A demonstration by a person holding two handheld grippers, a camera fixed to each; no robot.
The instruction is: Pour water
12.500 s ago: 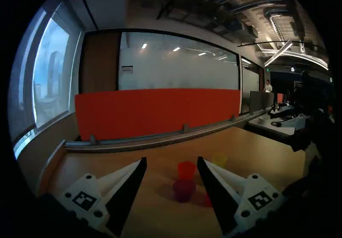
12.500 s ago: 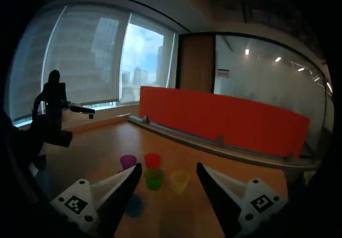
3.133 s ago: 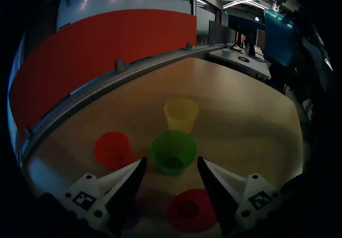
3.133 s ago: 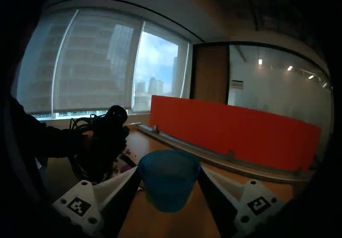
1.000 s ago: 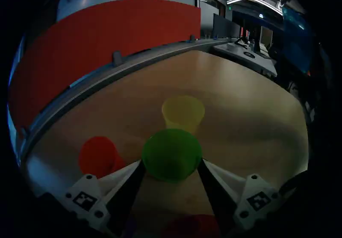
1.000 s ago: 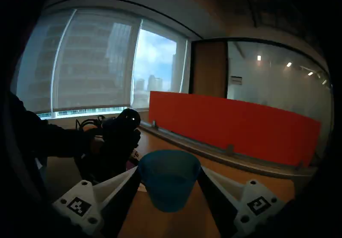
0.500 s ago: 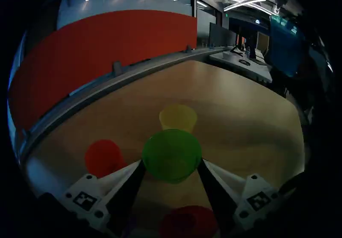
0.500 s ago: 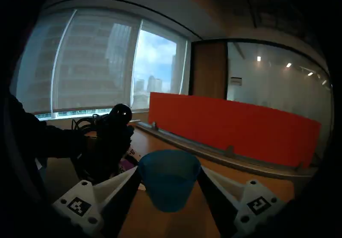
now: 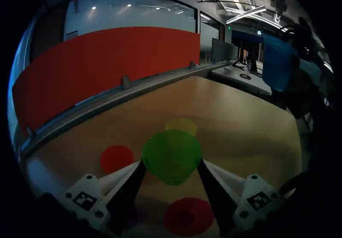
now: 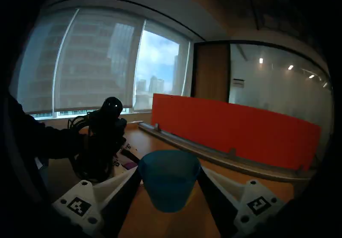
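- The left gripper is closed around a green cup, with a finger pressed against each side of the cup just below its rim.
- The green cup is upright with its mouth open to the top, and it hangs above the wooden tabletop without touching it.
- Three more cups stand on the tabletop under and around the green one. A yellow cup is just behind it, an orange-red cup is off to its left, and a dark red cup is nearest the camera, between the gripper's fingers.
- The right gripper is closed on a blue cup, gripping its sides from both flanks and holding it upright in the air.
- The lower part of the blue cup looks darker than the top. Whether that is water I cannot tell.
- In the left gripper view the blue cup is high at the far right, well apart from the green cup.
- In the right gripper view the left gripper is a dark shape at the left, held by an arm in a dark sleeve.
- A long red panel stands along the far edge of the tabletop, and a bright window lies beyond it.
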